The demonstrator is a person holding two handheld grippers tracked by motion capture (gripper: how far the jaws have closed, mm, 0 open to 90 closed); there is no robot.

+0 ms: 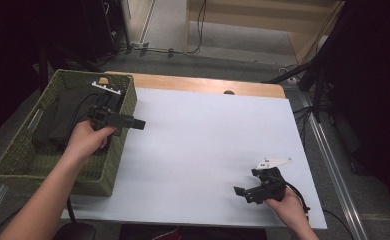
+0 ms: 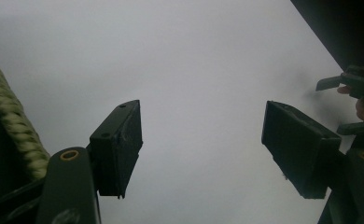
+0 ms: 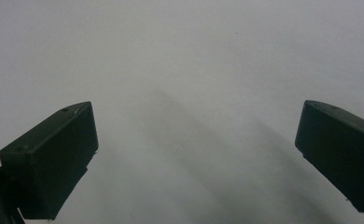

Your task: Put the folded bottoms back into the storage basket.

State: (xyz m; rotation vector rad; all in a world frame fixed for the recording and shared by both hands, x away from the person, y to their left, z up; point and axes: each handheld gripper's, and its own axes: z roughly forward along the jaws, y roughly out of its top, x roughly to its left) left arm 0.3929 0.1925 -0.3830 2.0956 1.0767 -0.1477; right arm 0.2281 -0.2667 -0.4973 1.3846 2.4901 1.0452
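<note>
My left gripper point(image 1: 139, 123) sits over the right rim of a green woven basket point(image 1: 114, 160), its jaws pointing right above the white table cover point(image 1: 208, 135). In the left gripper view the left gripper point(image 2: 201, 107) is open with nothing between its jaws, and the basket's rim point(image 2: 12, 126) lies at the left edge. My right gripper point(image 1: 240, 192) rests low near the table's front right, jaws pointing left. In its own view the right gripper point(image 3: 196, 107) stands wide open over bare white surface. Farther off in the left gripper view, the right gripper point(image 2: 353, 88) shows at the right.
Dark flat items point(image 1: 58, 120) lie inside the basket. A strip of wooden tabletop point(image 1: 208, 85) runs along the back edge. Cables point(image 1: 163, 50) cross the floor behind the table, and black stands point(image 1: 318, 75) rise at the right.
</note>
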